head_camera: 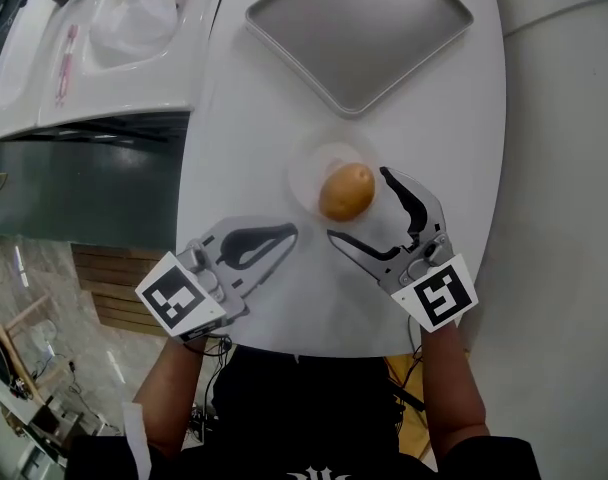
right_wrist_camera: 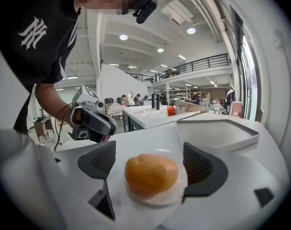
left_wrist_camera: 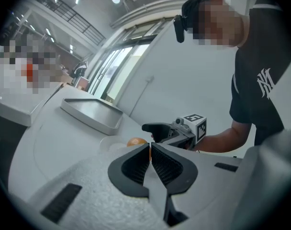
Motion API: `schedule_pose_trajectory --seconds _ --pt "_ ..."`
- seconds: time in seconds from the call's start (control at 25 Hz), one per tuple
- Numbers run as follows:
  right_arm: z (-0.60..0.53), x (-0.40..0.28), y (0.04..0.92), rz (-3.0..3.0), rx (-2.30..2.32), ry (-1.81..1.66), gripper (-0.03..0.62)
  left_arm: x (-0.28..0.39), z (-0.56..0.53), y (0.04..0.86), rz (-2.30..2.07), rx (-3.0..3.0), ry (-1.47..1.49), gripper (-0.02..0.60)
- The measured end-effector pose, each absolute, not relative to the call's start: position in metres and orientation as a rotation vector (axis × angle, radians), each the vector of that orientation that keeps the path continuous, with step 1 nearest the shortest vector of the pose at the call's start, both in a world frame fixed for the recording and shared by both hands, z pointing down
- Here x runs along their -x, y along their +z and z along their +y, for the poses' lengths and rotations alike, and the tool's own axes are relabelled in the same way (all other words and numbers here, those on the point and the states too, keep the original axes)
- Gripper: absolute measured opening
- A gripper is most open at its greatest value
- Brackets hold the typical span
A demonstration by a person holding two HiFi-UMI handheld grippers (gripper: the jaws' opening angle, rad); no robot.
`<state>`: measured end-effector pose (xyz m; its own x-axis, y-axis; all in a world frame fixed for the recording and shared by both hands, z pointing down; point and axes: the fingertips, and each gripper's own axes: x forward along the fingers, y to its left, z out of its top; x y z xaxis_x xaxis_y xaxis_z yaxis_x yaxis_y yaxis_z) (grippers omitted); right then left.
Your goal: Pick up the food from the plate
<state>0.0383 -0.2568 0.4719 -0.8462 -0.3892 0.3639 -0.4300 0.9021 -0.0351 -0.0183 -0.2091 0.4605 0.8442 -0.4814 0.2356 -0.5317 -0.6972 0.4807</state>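
Food: a rounded orange-brown piece [head_camera: 346, 190] is sitting on the plate, just below the middle of the head view; it may be a bun or a potato, and the pictures are not settling which.
Plate: a small, pale, see-through round plate [head_camera: 306, 168] is lying flat on the table, near the tray's lower corner but apart from it.
Right gripper: the right gripper [head_camera: 358, 204] is reaching in from the lower right of the head view with its jaws standing wide apart, one on each side of the food. In the right gripper view the food is filling the middle of the gap between the dark ribbed pads, which are not pressing on it. The gap is showing wider on the left of the frame than on the right.
Left gripper: the left gripper [left_wrist_camera: 150, 146] is waiting at the lower left of the head view with its jaws pressed together and gripping nothing, pointing toward the plate and staying apart from it.
Tray: a grey rectangular tray [head_camera: 359, 28] is lying at the top centre of the head view, turned at an angle.
Table: a white rounded table [head_camera: 274, 118] is carrying the tray and the plate.
Person: forearms in a dark short-sleeved shirt are entering from the bottom edge, one hand holding each gripper.
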Motion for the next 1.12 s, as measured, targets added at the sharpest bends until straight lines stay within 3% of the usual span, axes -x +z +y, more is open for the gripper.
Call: schedule_pose_trajectory --seconds 0.12,0.48,1.12 --pt "-0.26 -0.031 0.486 -2.705 -0.617 0.17 0.421 0.019 -0.211 0.464 -0.75 -2.462 0.12 0.015" --pt "-0.262 -0.031 0.506 -2.639 -0.575 0.206 0.456 0.018 -0.212 0.469 -0.75 -2.441 0.137 0.014" --pt "-0.264 -0.019 0.535 -2.59 -0.457 0.217 0.454 0.021 -0.217 0.489 -0.744 -2.44 0.158 0.015"
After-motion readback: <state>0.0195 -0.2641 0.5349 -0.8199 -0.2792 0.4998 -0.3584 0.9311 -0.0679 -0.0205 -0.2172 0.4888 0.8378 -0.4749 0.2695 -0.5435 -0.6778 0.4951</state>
